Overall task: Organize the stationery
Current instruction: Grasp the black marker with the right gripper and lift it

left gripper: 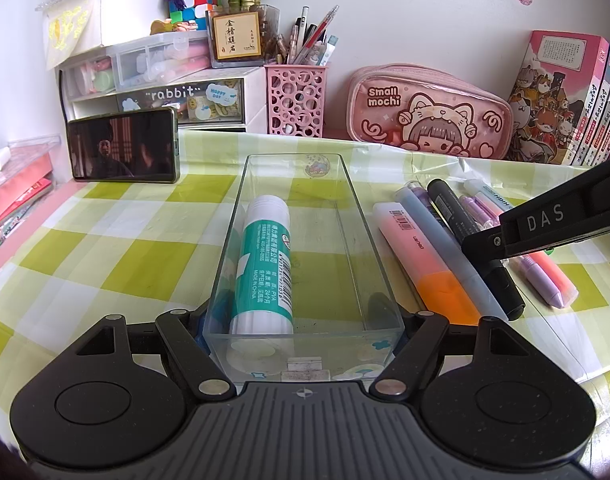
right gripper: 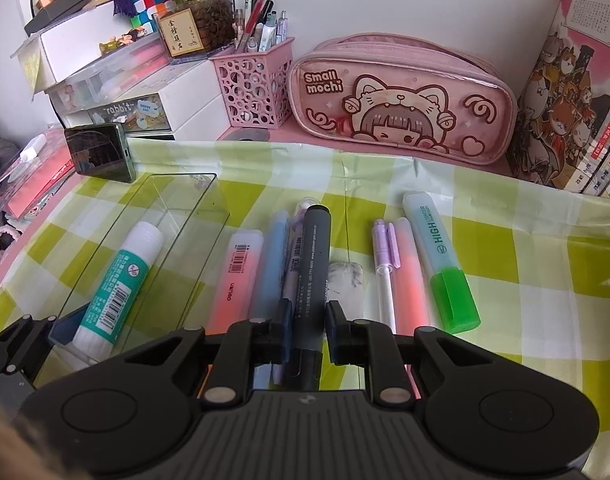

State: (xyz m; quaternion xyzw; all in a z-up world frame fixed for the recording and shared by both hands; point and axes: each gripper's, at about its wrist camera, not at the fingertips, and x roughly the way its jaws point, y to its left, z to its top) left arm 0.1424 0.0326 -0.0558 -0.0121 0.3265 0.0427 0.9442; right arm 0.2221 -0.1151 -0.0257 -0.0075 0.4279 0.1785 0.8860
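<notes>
Squarely between the right claw [right gripper: 309, 330] fingers, the black marker [right gripper: 313, 264].

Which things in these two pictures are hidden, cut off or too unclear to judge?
- Black marker: its near end is hidden under the right gripper body in the right wrist view; firm grip cannot be told.
- Left gripper: fingertips sit behind the clear tray walls in the left wrist view; contact is unclear.
- Books: cut off by the right edge.
- Glue stick: small print is unreadable.

A child's home study desk: pink pencil case [right gripper: 401, 104], pen holder [right gripper: 253, 92], comic books [right gripper: 565, 120], checked tablecloth [right gripper: 525, 272].
</notes>
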